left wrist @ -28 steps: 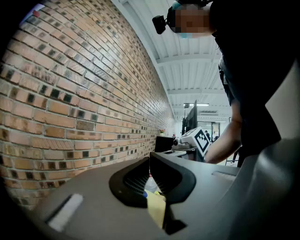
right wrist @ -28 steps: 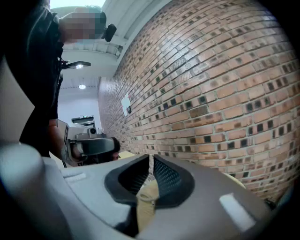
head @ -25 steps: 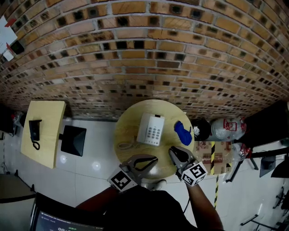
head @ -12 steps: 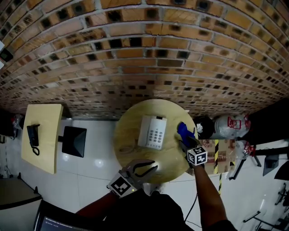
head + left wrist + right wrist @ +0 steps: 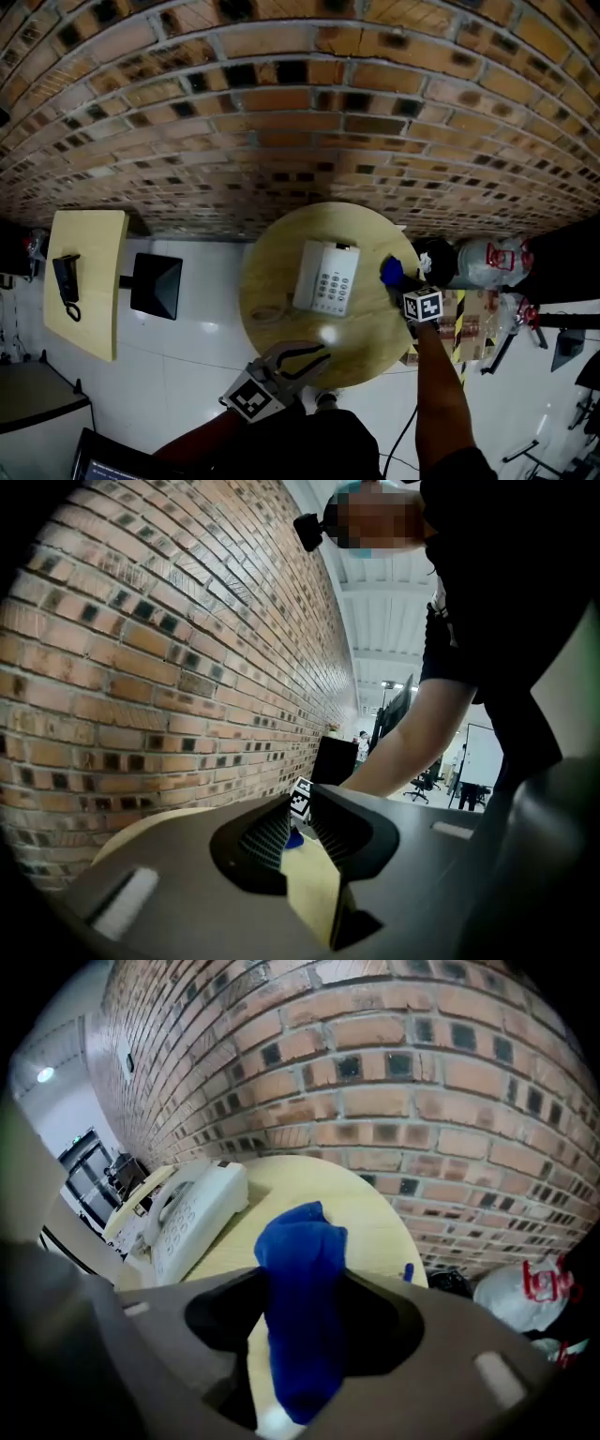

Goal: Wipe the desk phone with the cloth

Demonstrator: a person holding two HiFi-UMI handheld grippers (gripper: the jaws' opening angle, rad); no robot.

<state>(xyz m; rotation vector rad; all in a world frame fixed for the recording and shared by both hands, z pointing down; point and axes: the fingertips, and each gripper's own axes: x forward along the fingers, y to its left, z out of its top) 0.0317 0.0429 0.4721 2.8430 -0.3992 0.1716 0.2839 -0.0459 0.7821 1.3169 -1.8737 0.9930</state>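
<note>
Task status: the pick-up stage was judged complete, and the wiping stage had not yet begun. The right gripper (image 5: 302, 1335) had its jaws clamped on the blue cloth (image 5: 298, 1279), which stood between them as a bunched fold with its top rising past the jaw tips. No part of the cloth touched the desk phone (image 5: 325, 278). In the head view the cloth sat just beside the phone's right edge, level with its upper half, with a strip of bare round table (image 5: 272, 272) between the two. In the right gripper view the phone lay ahead and to the left of the clamped cloth, keypad facing up and the handset apparently seated in its cradle. The left gripper (image 5: 309, 356) was off the phone's near edge, toward the person. Its jaws were apart with nothing between them, and its own view showed only table top and, farther off, a patch of the blue cloth through the gap. The coiled cord (image 5: 265, 305) lay at the phone's left, near its lower corner. Remaining work: the cloth had to be carried left onto the phone and drawn across the handset, keypad and housing. The phone looked light and unrestrained, so it was judged liable to slide under wiping pressure. The free left gripper was well placed to steady it.
</note>
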